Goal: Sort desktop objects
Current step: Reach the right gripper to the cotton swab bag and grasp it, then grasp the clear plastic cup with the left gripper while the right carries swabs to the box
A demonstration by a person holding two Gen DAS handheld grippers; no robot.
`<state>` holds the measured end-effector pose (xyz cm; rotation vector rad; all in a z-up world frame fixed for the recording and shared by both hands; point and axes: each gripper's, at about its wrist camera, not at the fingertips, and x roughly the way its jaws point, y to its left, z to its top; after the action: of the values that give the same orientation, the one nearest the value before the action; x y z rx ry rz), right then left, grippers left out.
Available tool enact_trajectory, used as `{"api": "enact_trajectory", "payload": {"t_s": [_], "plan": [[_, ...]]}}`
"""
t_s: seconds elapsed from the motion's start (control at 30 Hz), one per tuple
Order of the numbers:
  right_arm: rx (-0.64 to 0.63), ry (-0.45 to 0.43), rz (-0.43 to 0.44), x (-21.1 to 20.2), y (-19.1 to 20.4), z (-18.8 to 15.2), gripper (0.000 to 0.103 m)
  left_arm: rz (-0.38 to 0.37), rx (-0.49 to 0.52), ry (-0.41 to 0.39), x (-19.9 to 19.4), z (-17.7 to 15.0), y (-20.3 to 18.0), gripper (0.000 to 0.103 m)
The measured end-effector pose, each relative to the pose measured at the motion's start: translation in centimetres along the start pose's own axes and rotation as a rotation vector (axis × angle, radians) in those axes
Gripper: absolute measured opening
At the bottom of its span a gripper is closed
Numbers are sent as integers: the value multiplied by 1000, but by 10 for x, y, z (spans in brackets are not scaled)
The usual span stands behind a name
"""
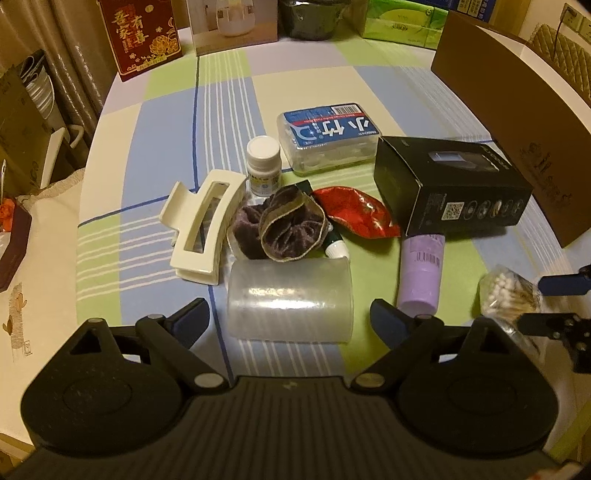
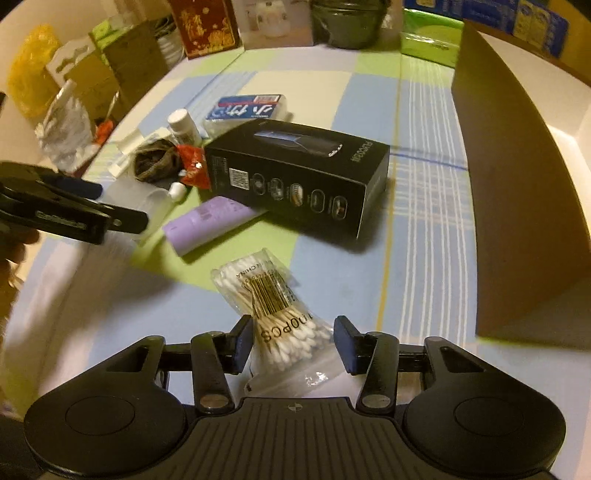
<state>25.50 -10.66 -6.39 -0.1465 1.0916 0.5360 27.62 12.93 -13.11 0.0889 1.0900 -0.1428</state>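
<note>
My left gripper (image 1: pixel 290 319) is open, its fingers on either side of a clear plastic cup (image 1: pixel 290 301) lying on its side. Beyond it lie a cream hair claw (image 1: pixel 201 227), a purple scrunchie (image 1: pixel 284 227), a white pill bottle (image 1: pixel 263 166), a red packet (image 1: pixel 356 212), a floss-pick box (image 1: pixel 328 136), a black box (image 1: pixel 450 186) and a lilac tube (image 1: pixel 423 275). My right gripper (image 2: pixel 293 345) is open around a bag of cotton swabs (image 2: pixel 273 306), not closed on it. The left gripper (image 2: pixel 74 206) also shows at the left of the right wrist view.
A tall brown cardboard box (image 2: pixel 517 184) stands at the right side of the checked tablecloth (image 1: pixel 173 122). A red gift box (image 1: pixel 142 37), a picture box, a dark pot and green tissue packs (image 1: pixel 402 22) line the far edge. The table's left edge is close.
</note>
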Motion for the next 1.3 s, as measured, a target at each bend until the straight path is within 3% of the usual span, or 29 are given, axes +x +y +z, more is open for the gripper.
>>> {"api": "enact_trajectory", "payload": {"t_s": [0.03, 0.07, 0.27, 0.3, 0.33, 0.37, 0.43, 0.67, 0.77, 0.87, 1.3], "plan": [[-16, -16, -7, -3, 2, -1, 69, -1, 1, 1, 0, -1, 0, 92], [-38, -39, -19, -5, 5, -2, 71, -4, 2, 2, 0, -1, 1, 92], [-175, -56, -9, 10, 21, 5, 71, -5, 8, 8, 4, -1, 1, 92], [-198, -49, -14, 14, 24, 5, 66, -8, 10, 9, 4, 0, 1, 92], [-214, -37, -22, 19, 27, 5, 49, -9, 12, 10, 5, 0, 1, 92], [-207, -18, -27, 22, 27, 4, 39, -10, 14, 11, 6, 1, 0, 92], [-149, -17, -22, 22, 22, 3, 26, -14, 14, 12, 8, 2, 1, 92], [-5, 3, -51, 12, 4, -6, 24, -22, 11, 19, 15, 3, 4, 90], [41, 8, -67, 6, 0, -10, 24, -32, 7, 23, 18, 3, 6, 74], [73, 5, -71, 0, -1, -14, 24, -29, 20, 13, 18, 3, 5, 69], [101, -61, -5, -43, -10, -28, 23, 6, 49, -30, -29, -18, -14, 69]]}}
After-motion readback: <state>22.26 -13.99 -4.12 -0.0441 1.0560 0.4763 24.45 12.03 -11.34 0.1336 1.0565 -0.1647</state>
